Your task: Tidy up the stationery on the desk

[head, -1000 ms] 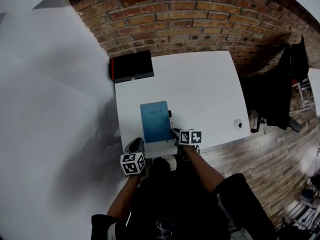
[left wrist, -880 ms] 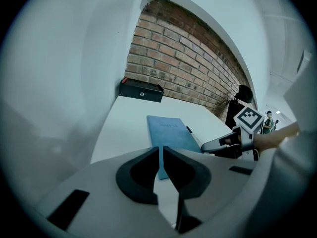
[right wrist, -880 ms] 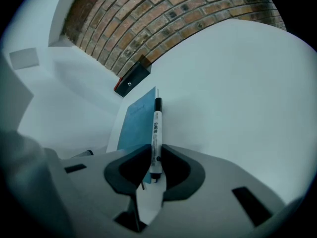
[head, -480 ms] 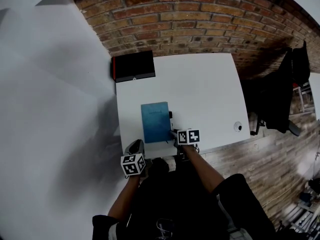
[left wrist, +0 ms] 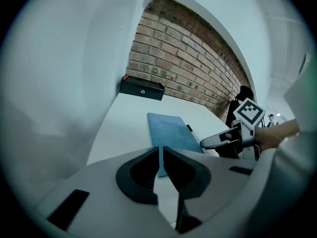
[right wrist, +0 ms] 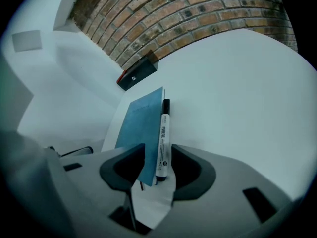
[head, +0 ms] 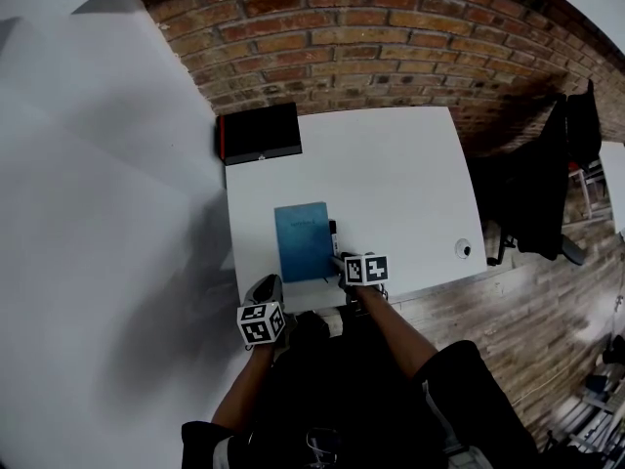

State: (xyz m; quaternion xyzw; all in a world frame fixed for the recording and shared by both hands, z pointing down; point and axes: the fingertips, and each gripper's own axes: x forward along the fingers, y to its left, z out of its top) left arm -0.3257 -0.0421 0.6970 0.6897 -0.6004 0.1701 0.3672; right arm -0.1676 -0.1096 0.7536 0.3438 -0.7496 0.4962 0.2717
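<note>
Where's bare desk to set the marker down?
Bare: the desk right of the marker, up to the small round object; also the far half beyond the notebook, right of the black box. Crowded: near edge, where notebook, marker and right hand-held gripper meet.

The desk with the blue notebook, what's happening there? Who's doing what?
A person is tidying a white desk with a handheld gripper in each hand. The right gripper has its jaws apart around the near end of a marker, which lies along the right edge of the blue notebook; the notebook's near corner also sits between them. The left gripper is shut and empty, held by the desk's near left corner. A black box sits at the far left corner.
</note>
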